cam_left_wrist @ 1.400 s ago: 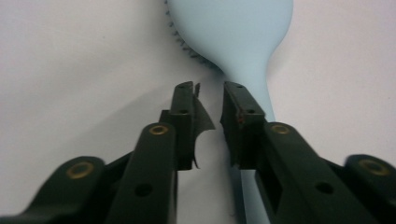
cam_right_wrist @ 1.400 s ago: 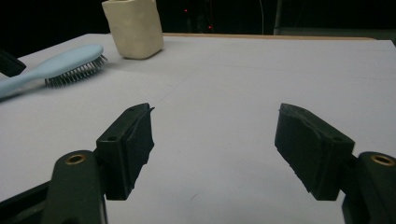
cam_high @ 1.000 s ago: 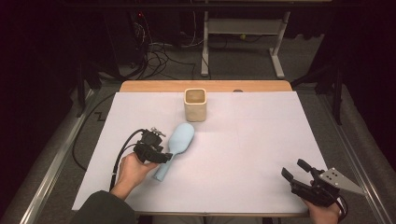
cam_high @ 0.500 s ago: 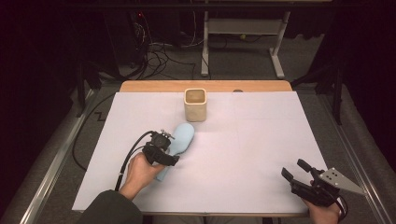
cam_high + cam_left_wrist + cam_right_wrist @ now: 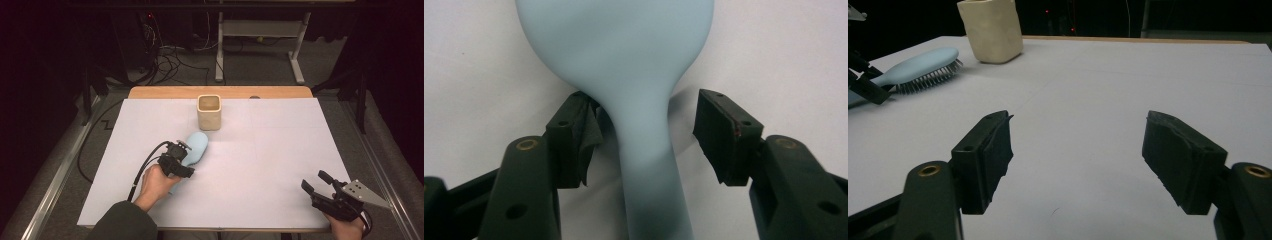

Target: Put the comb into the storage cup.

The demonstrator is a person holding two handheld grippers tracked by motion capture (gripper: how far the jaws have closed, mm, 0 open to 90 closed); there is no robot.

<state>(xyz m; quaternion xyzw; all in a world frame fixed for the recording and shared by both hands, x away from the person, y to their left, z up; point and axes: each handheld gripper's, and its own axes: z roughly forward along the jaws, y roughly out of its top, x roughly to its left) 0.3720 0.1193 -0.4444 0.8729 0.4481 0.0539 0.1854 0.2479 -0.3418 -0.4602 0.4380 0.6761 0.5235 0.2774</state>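
Note:
A light blue hairbrush (image 5: 196, 144) lies bristles down on the white table, left of the middle, its head pointing toward the far side. My left gripper (image 5: 182, 152) reaches over its handle from the near side. In the left gripper view the handle (image 5: 644, 165) runs between the jaws; the left pad (image 5: 574, 135) is almost against it, while the right pad (image 5: 724, 135) stands clearly apart. These jaws have just been closing a little, with the handle between them and not pressed. My right gripper (image 5: 316, 183) rests open at the front right with nothing between its pads (image 5: 985, 160).
A beige square cup (image 5: 209, 112) stands upright at the back middle, just beyond the brush head; the right gripper view has it at top left (image 5: 990, 30), beside the brush (image 5: 918, 67). White paper (image 5: 280, 145) covers the table. Cables lie on the floor behind it.
My left gripper has slid to the right and slightly down, over the brush handle. The brush, the cup and my right gripper have stayed in place.

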